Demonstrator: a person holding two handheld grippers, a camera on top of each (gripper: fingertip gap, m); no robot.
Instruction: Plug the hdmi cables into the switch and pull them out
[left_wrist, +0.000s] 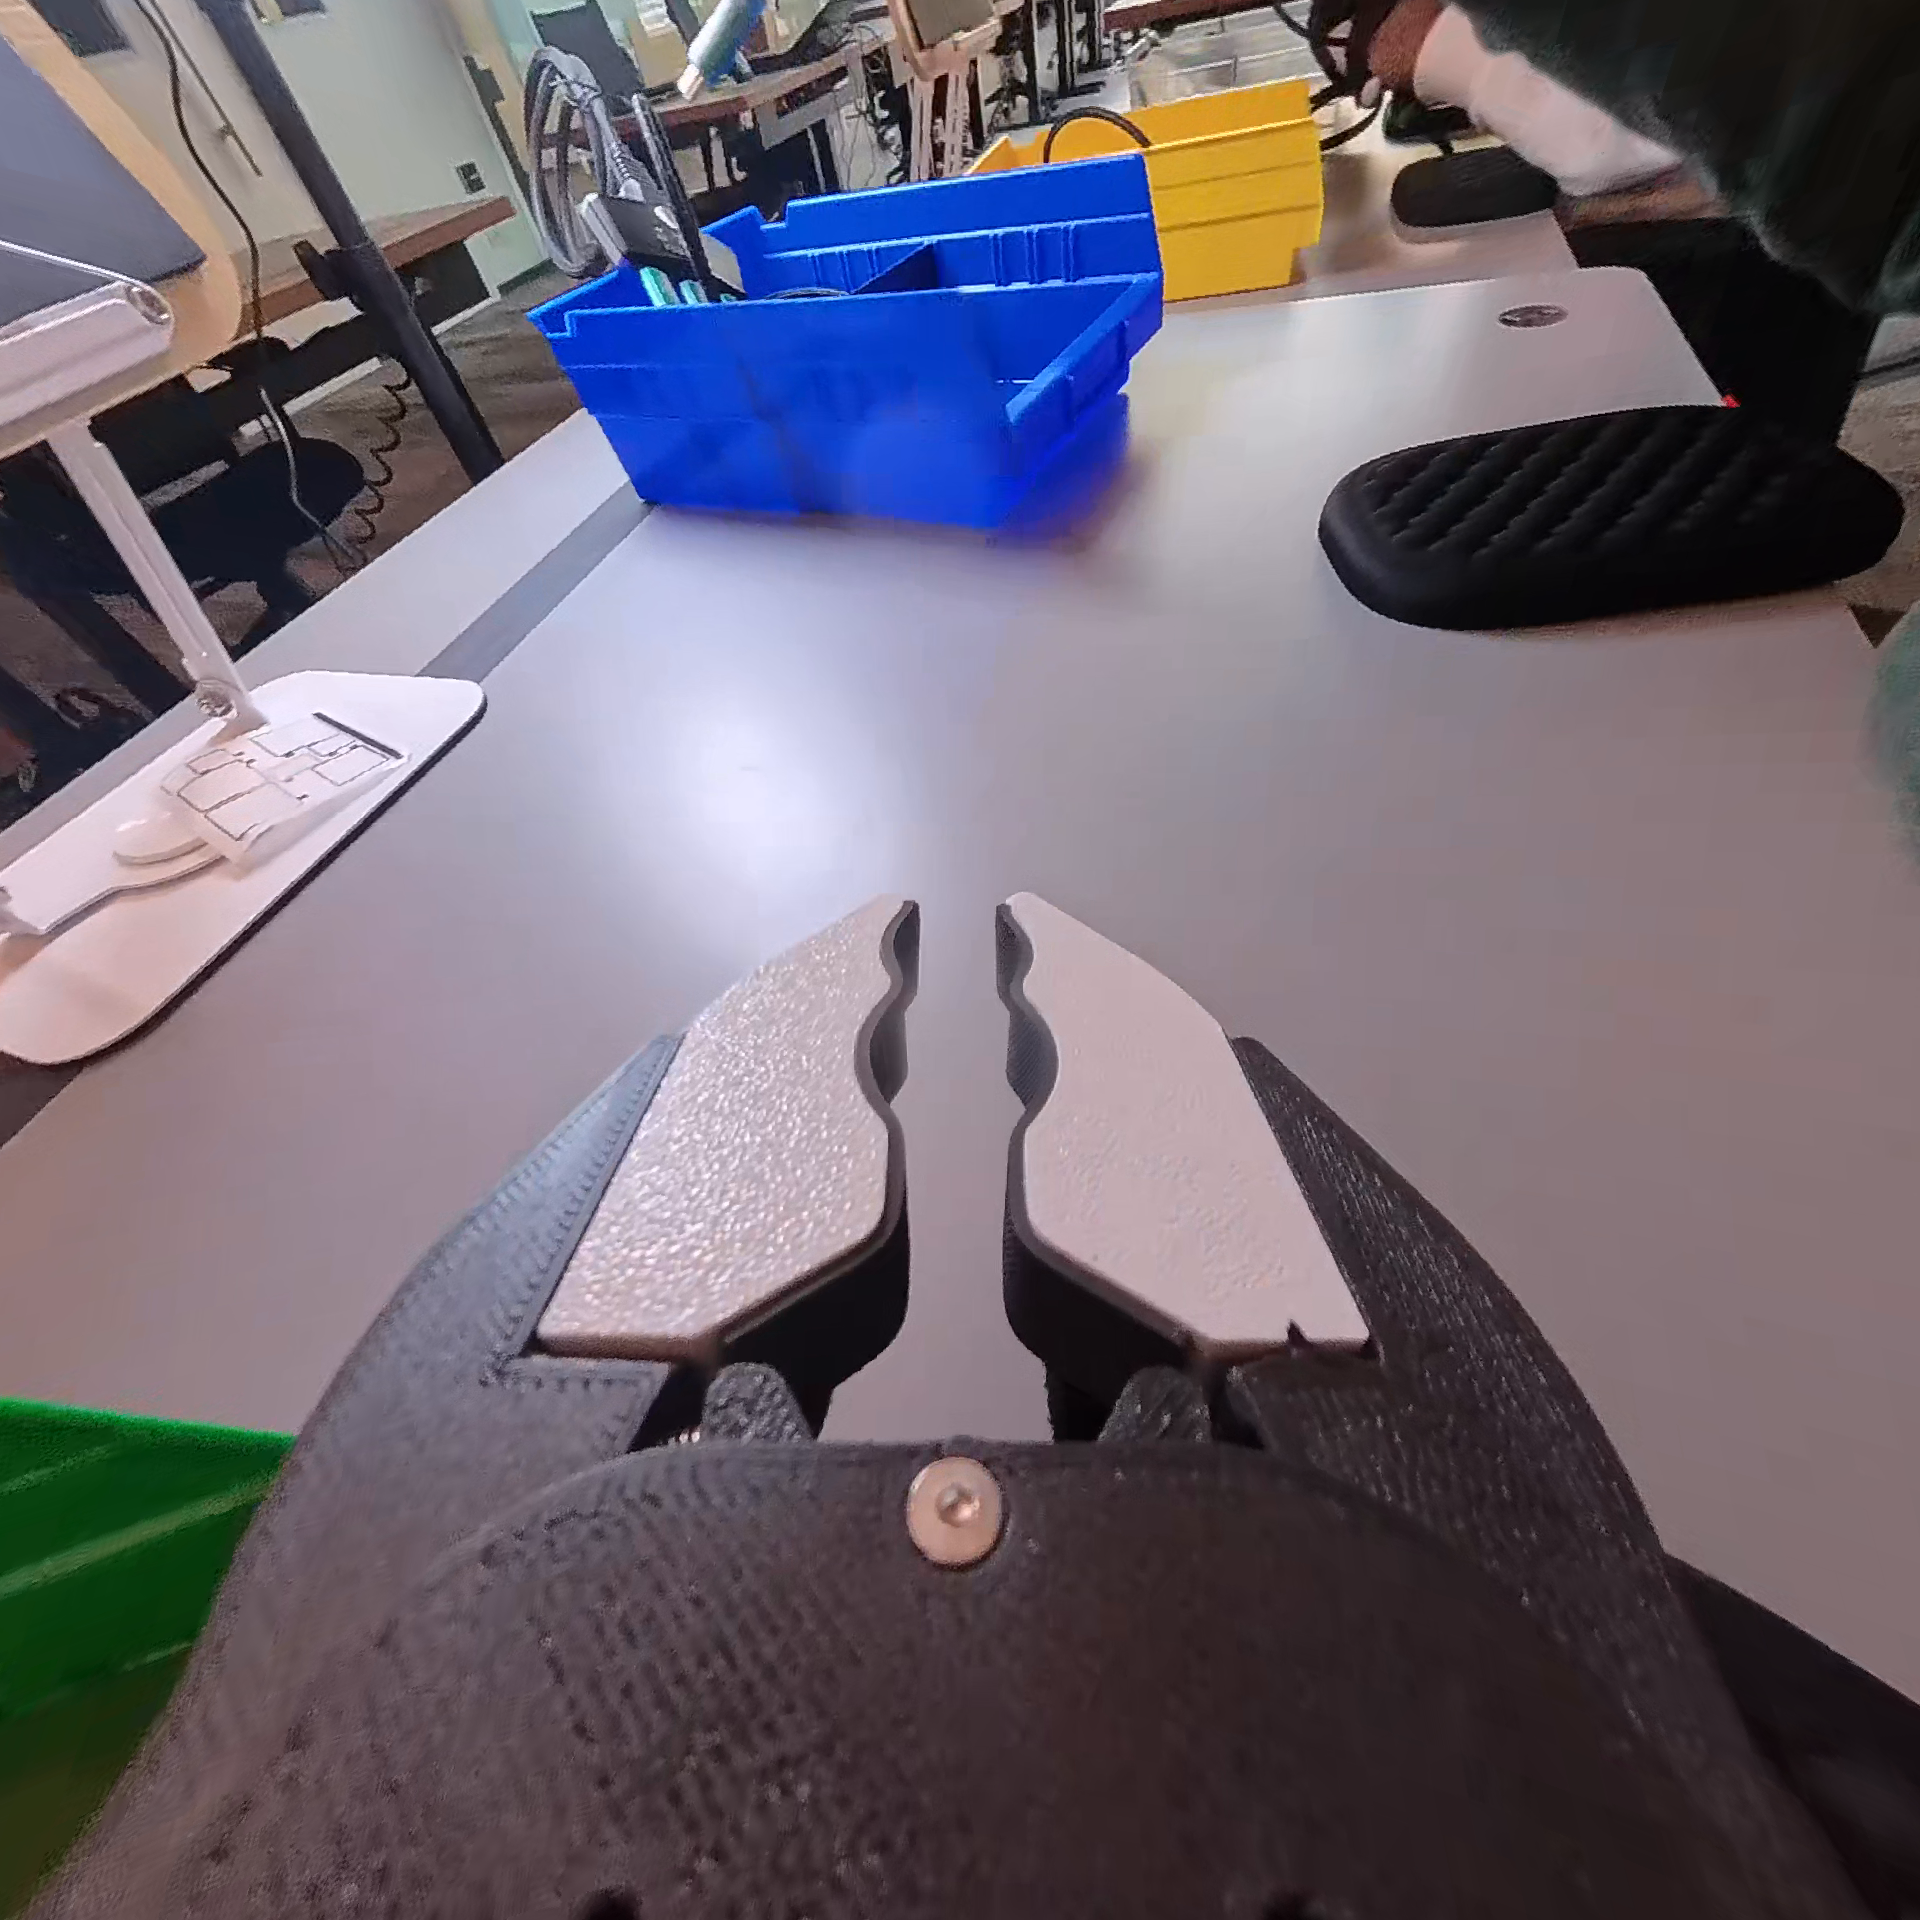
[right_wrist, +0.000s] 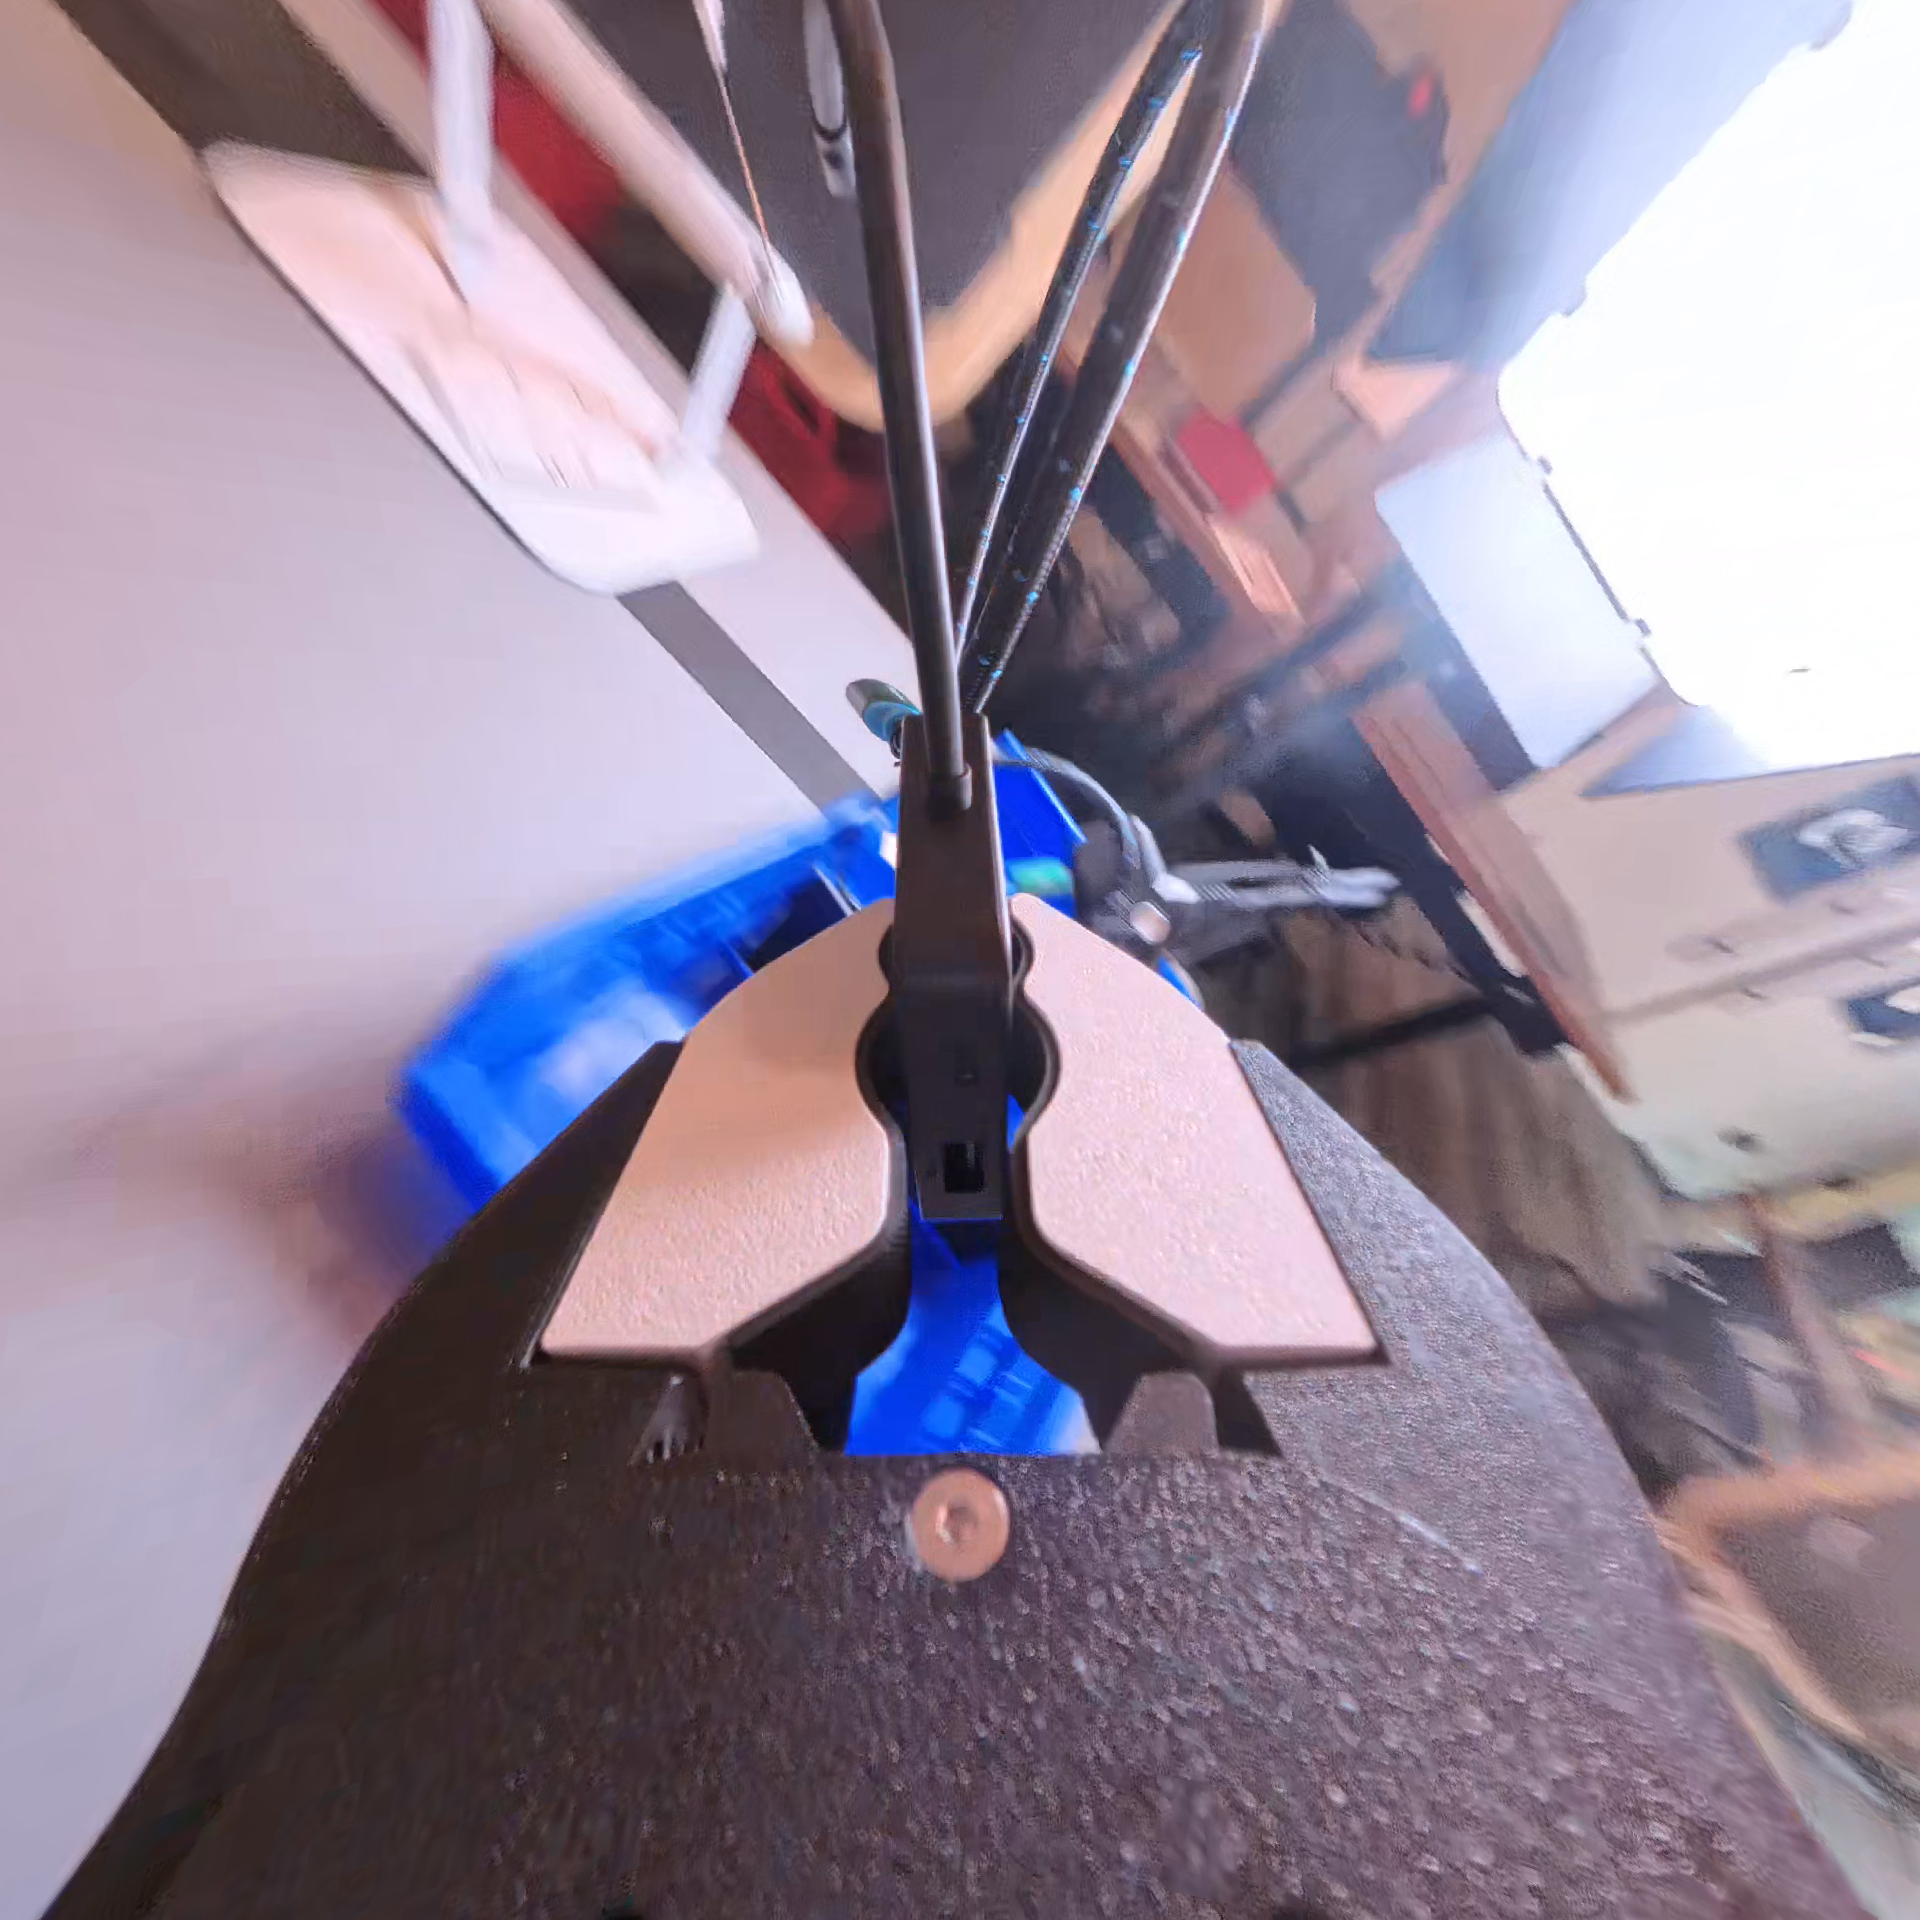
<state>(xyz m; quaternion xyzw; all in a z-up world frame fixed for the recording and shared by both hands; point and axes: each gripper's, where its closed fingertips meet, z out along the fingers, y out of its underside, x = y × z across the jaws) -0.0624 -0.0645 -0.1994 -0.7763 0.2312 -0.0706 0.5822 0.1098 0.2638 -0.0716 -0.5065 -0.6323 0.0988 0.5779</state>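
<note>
There is one blue bin (left_wrist: 862, 416) on the grey table (left_wrist: 1143, 779). Behind it is one yellow bin (left_wrist: 1231, 177). There is one green bin (left_wrist: 94, 1558), one white lamp base (left_wrist: 239, 831) and one black padded armrest (left_wrist: 1600, 509). There are two grippers. One black plug block (right_wrist: 951, 997) has one cable (right_wrist: 904, 416).

My view: an open office workroom.
Pale green wall (left_wrist: 416, 125), wooden desks (left_wrist: 436, 223), dark carpeted floor (left_wrist: 499, 343), bright window (right_wrist: 1766, 364).

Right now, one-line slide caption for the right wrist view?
Right tool clamps a black cable adapter, its cables trailing forward, above a blurred blue bin at the grey table edge.
</note>
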